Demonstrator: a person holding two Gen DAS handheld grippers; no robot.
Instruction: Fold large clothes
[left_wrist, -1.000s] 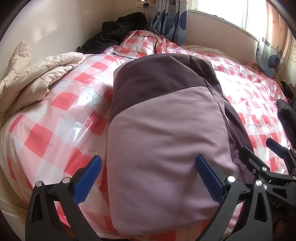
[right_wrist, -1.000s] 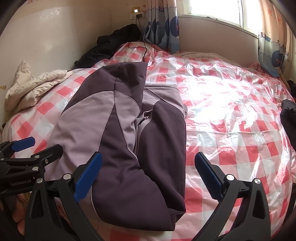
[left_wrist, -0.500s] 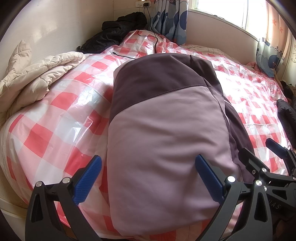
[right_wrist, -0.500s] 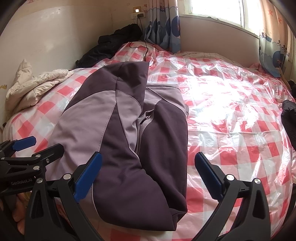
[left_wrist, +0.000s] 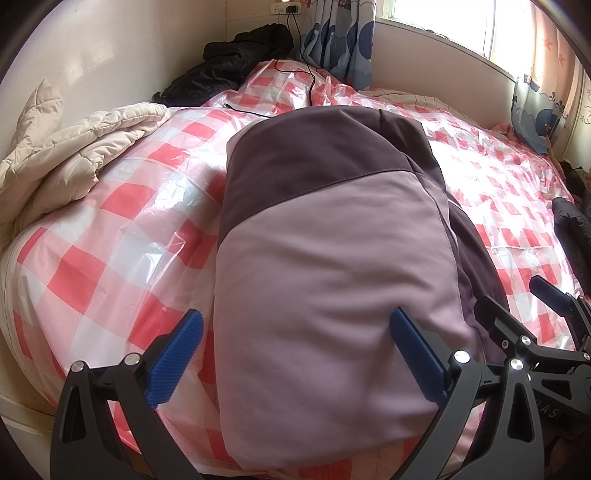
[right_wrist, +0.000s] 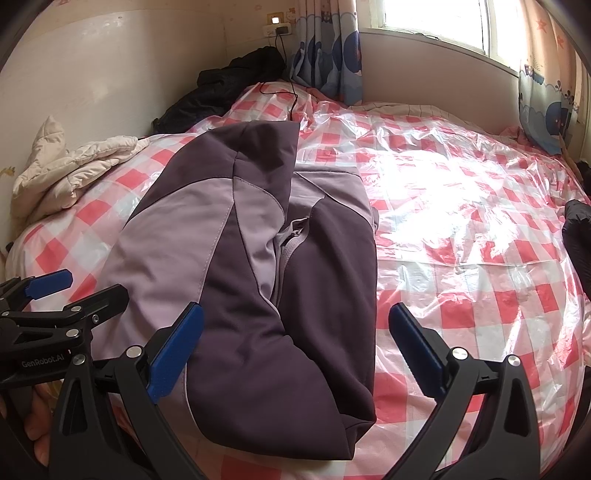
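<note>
A lilac and dark purple jacket (left_wrist: 332, 266) lies folded lengthwise on the bed; in the right wrist view (right_wrist: 258, 258) its zipper runs down the middle. My left gripper (left_wrist: 295, 354) is open and empty, hovering over the jacket's near lilac end. My right gripper (right_wrist: 295, 350) is open and empty, over the jacket's near dark purple end. The right gripper also shows in the left wrist view (left_wrist: 546, 314), and the left gripper in the right wrist view (right_wrist: 55, 295).
The bed has a red-and-white checked cover (right_wrist: 480, 258) under clear plastic. A cream quilt (left_wrist: 66, 155) lies bunched at the left. A black coat (left_wrist: 229, 62) and a charger cable (left_wrist: 306, 74) lie at the far corner. A dark garment (right_wrist: 576, 240) lies at the right edge.
Both grippers have stayed open and almost still; the views shift only slightly.
</note>
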